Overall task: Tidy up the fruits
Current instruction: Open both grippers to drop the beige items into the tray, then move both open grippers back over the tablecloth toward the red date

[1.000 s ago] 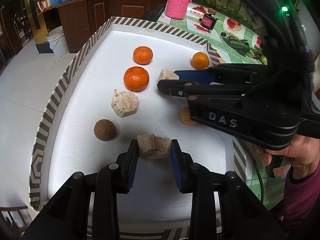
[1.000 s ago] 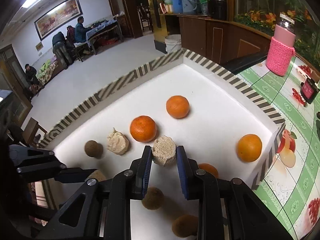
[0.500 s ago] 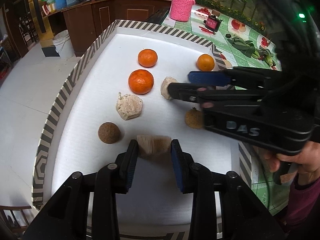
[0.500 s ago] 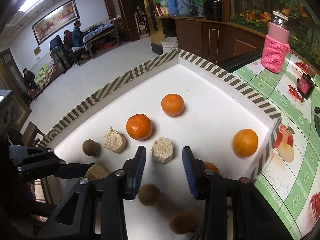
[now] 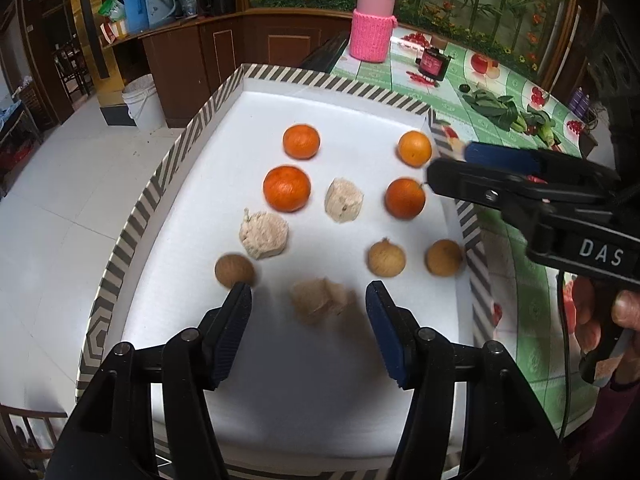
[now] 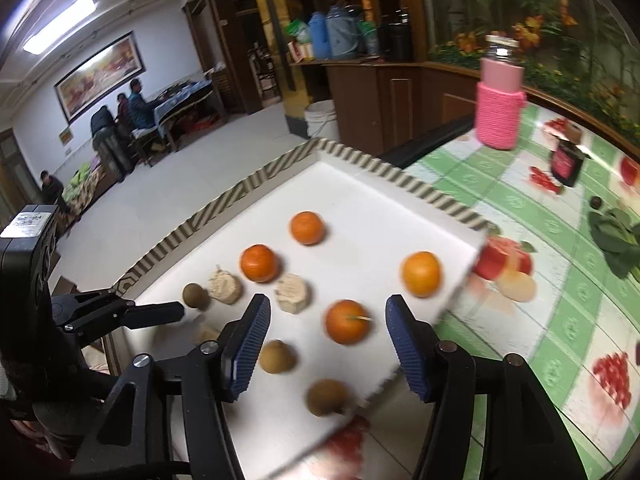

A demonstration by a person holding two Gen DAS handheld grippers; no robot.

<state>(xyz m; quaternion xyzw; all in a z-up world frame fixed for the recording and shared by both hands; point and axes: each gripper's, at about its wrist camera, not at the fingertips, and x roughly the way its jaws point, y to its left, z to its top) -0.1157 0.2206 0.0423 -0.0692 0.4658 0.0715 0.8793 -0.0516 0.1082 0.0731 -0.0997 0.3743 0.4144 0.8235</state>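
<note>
A white tray with a striped rim (image 5: pixel 132 216) holds several oranges, three beige lumps and three brown round fruits. My left gripper (image 5: pixel 308 295) hangs over the tray's near part. Its jaws are opening around a blurred beige lump (image 5: pixel 320 300), and the pads stand clear of it. My right gripper (image 6: pixel 327 305) is also opening. In its own view a stemmed orange (image 6: pixel 346 322) shows between its fingers, untouched. Another beige lump (image 6: pixel 294 287) lies just left of it. In the left wrist view the right gripper (image 5: pixel 450 162) sits over the tray's right rim, held by a hand (image 5: pixel 624 312).
The tray rests on a green fruit-print tablecloth (image 6: pixel 560 280). On the cloth stand a pink-sleeved bottle (image 5: pixel 370 24) and a small dark box (image 5: pixel 432 65), with leafy greens (image 5: pixel 500 110) nearby. A white bucket (image 5: pixel 142 100) stands on the floor to the left. People sit at a far table (image 6: pixel 128 112).
Both grippers have opened and let go of the beige lumps they held. The right gripper has drawn back towards the tray's right rim, uncovering an orange and two brown fruits.
</note>
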